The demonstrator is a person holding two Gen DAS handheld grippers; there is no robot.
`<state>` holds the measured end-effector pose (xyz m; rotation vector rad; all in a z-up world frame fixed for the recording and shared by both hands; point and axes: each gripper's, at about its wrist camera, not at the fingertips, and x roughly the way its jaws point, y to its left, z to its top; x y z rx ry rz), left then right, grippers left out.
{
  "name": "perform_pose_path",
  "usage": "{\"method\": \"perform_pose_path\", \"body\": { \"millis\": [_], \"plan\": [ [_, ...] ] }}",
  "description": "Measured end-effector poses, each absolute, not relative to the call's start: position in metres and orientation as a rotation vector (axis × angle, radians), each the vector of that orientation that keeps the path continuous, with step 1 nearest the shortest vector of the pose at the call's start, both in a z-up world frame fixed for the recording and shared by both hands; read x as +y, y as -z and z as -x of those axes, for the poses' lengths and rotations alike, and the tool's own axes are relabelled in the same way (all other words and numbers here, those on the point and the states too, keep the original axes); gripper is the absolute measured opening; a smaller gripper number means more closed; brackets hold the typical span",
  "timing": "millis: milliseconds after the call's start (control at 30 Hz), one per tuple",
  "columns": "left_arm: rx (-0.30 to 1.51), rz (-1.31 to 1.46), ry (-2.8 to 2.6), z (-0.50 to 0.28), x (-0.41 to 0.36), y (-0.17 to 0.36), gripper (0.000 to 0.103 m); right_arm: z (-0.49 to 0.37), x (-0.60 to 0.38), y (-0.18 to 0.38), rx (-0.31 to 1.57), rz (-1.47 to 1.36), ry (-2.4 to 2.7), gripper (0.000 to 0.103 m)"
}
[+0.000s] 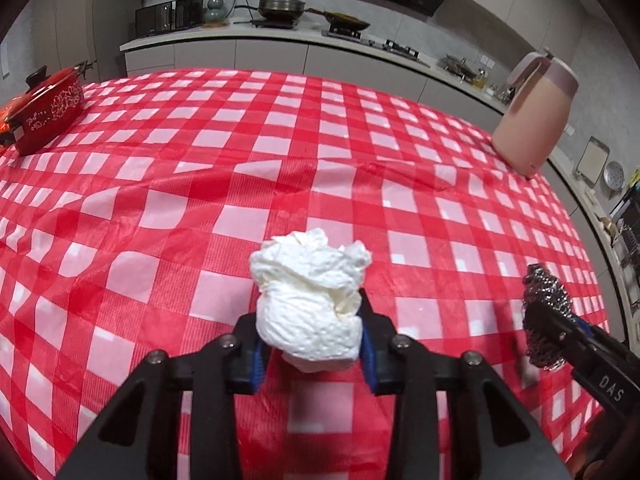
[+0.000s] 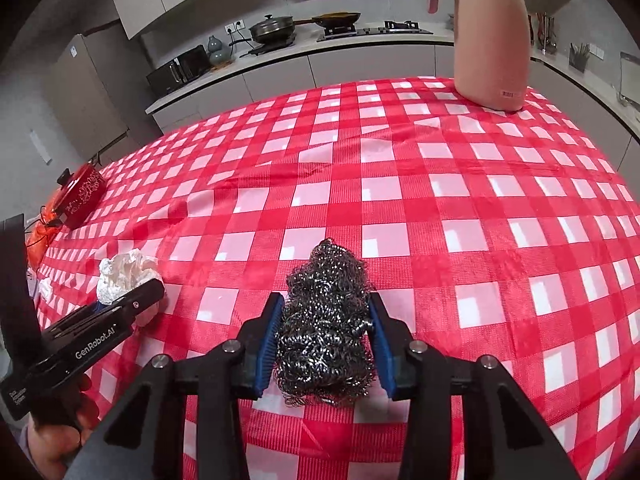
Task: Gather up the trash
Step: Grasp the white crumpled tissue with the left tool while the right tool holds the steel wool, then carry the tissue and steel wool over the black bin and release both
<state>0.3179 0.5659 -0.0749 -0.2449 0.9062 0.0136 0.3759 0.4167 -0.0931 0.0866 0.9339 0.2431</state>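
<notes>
My left gripper is shut on a crumpled white paper towel and holds it just above the red checked tablecloth. My right gripper is shut on a steel wool scrubber over the same cloth. The right gripper with the scrubber shows at the right edge of the left wrist view. The left gripper with the paper towel shows at the left of the right wrist view.
A pink jug stands at the table's far right. A red lidded pot sits at the far left edge, with an orange bag beside it. A kitchen counter with pans runs behind the table.
</notes>
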Motion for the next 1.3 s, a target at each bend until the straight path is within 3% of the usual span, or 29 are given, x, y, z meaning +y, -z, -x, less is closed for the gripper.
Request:
{"method": "perform_pose_path", "body": {
  "millis": [467,1033,1300],
  "plan": [
    [0.842,0.229,0.076,-0.274,0.476,0.032,0.038,-0.332,0.341,0.066,0.874,-0.123,-0.235,0.044],
    [0.854,0.236,0.227,-0.239,0.215,0.021,0.038,-0.272,0.042,0.039,0.817,-0.178,-0.137,0.044],
    [0.860,0.180,0.410,-0.238,0.132,0.024,0.038,-0.237,-0.057,0.037,0.793,-0.274,0.042,0.044]
  ]
}}
